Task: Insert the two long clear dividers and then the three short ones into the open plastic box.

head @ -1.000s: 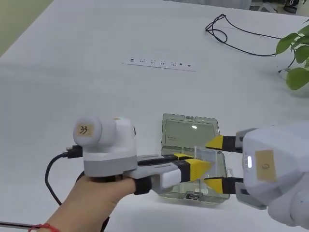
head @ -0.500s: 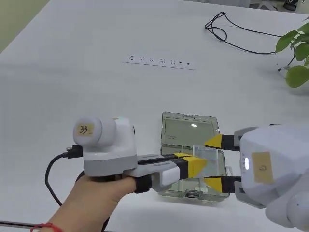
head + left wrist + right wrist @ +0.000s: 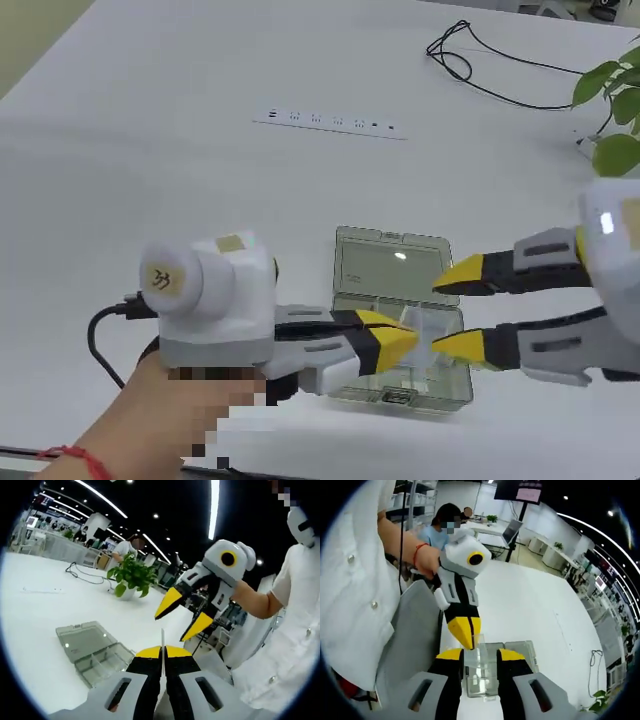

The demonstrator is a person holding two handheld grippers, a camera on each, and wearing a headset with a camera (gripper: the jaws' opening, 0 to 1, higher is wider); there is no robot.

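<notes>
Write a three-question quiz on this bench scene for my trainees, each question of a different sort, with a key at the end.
1. True or false: the left gripper is shut on a thin clear plastic divider.
2. The jaws of the right gripper are: A shut on the divider, B open, C hidden.
3. Fill in: the clear plastic box lies on the white table with its lid ____.
Key: 1 true; 2 B; 3 open.
</notes>
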